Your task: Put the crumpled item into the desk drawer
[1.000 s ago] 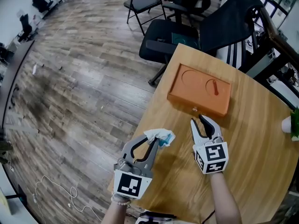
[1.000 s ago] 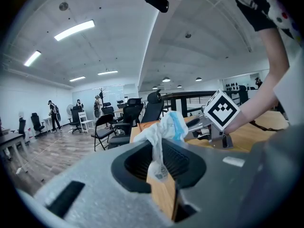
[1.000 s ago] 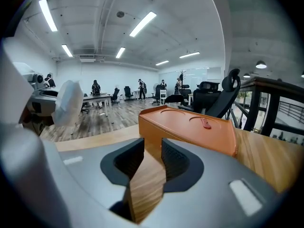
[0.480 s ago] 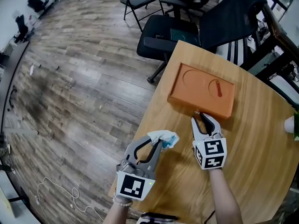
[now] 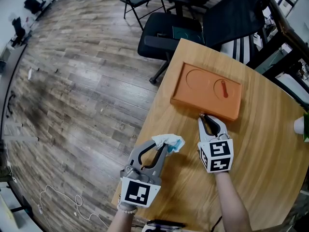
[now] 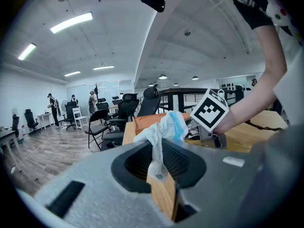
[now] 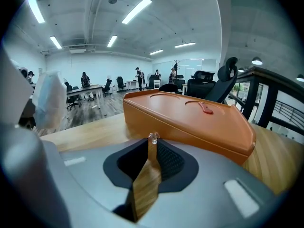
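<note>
An orange desk drawer box (image 5: 206,90) lies on the round wooden table (image 5: 263,149), with a small clear knob (image 5: 202,114) on its near face. My right gripper (image 5: 206,119) is at that face; its jaws have just been closing and are now shut on the knob (image 7: 153,137), with the box (image 7: 190,115) right behind. The crumpled white and blue item (image 5: 169,141) is held off the table's left edge by my left gripper (image 5: 164,147), which is shut on it. In the left gripper view the crumpled item (image 6: 164,129) sticks up out of the left gripper (image 6: 159,163).
A red piece (image 5: 223,88) lies in a recess on top of the box. Black office chairs (image 5: 166,33) stand just beyond the table's far edge. A white cup (image 5: 300,126) sits at the right border. Wood floor lies to the left.
My right gripper moved forward to the drawer front and its wide jaws closed around the knob. The left gripper kept hold of the crumpled item and sank slightly.
</note>
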`<move>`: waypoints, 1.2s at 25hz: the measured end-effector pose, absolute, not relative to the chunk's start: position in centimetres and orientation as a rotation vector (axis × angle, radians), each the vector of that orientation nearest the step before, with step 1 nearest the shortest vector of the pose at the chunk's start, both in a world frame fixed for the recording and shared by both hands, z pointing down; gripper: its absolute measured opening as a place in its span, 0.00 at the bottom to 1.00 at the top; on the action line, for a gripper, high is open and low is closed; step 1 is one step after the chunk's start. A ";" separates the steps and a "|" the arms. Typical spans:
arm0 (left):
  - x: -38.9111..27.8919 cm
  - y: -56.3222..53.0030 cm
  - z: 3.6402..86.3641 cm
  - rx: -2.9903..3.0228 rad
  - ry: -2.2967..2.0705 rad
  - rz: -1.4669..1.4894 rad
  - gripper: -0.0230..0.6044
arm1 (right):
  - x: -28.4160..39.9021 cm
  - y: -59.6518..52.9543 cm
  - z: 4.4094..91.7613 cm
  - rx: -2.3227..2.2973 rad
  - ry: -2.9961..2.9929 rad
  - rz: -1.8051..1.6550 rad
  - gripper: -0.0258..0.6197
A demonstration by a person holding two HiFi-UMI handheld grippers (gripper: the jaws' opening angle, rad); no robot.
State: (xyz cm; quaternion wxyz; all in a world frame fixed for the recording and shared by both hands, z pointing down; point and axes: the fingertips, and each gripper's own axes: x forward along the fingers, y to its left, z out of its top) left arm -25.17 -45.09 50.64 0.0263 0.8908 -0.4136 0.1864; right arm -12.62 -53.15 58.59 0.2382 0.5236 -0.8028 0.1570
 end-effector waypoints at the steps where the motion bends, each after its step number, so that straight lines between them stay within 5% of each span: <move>1: -25.2 -45.0 50.6 2.753 -1.276 0.579 0.14 | -12.6 -53.1 58.6 1.435 -2.199 0.431 0.12; 30: -25.5 -44.2 49.3 2.750 -1.336 0.581 0.14 | -14.7 -47.1 58.3 1.367 -2.196 0.472 0.12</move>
